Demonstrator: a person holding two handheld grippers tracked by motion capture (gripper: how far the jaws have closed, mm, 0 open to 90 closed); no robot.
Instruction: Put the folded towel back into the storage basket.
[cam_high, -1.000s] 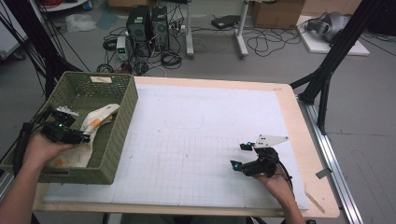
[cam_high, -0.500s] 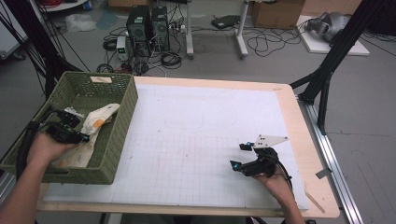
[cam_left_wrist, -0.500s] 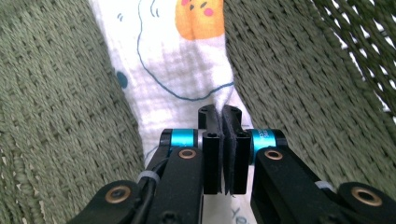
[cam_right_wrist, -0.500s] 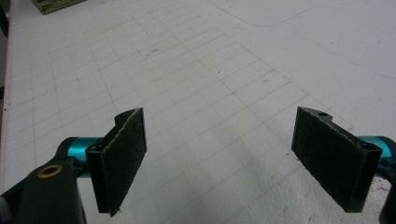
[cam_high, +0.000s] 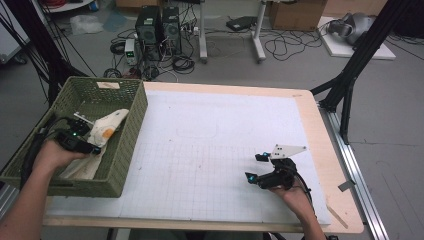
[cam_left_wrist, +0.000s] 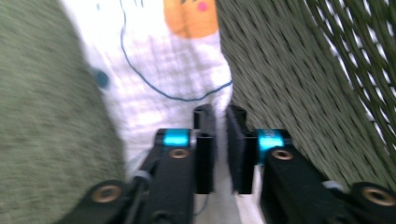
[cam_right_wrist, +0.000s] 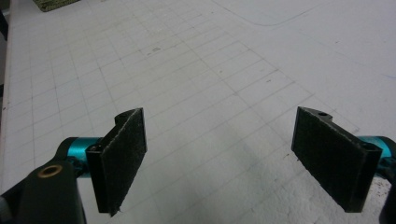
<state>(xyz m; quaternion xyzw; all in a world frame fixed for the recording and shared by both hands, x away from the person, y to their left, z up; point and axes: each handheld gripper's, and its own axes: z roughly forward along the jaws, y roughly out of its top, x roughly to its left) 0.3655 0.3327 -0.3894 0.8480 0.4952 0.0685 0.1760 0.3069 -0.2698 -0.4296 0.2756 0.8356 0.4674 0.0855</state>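
Observation:
A white cloth (cam_high: 109, 126) with an orange print lies in the green woven basket (cam_high: 127, 145) at the table's left. My left gripper (cam_high: 93, 148) is down in the basket over that cloth (cam_left_wrist: 163, 70), beside the basket's wall (cam_left_wrist: 299, 74). Its jaws have just been opening, and the left gripper (cam_left_wrist: 220, 114) now shows a narrow gap. White shows through the gap, but the blur hides whether cloth is between the pads. My right gripper (cam_high: 254, 166) rests on the white grid mat (cam_high: 210, 135) at the front right. In its own view the right gripper (cam_right_wrist: 222, 121) stands wide open with nothing between the pads.
The basket takes up the table's left edge. The bare wooden rim (cam_high: 325, 150) runs along the table's right side. Black stand legs (cam_high: 350, 80) rise beyond the far right corner. Computers and cables (cam_high: 160, 30) sit on the floor behind the table.
The left hand has shifted slightly inside the basket over the cloth. The right hand has kept still.

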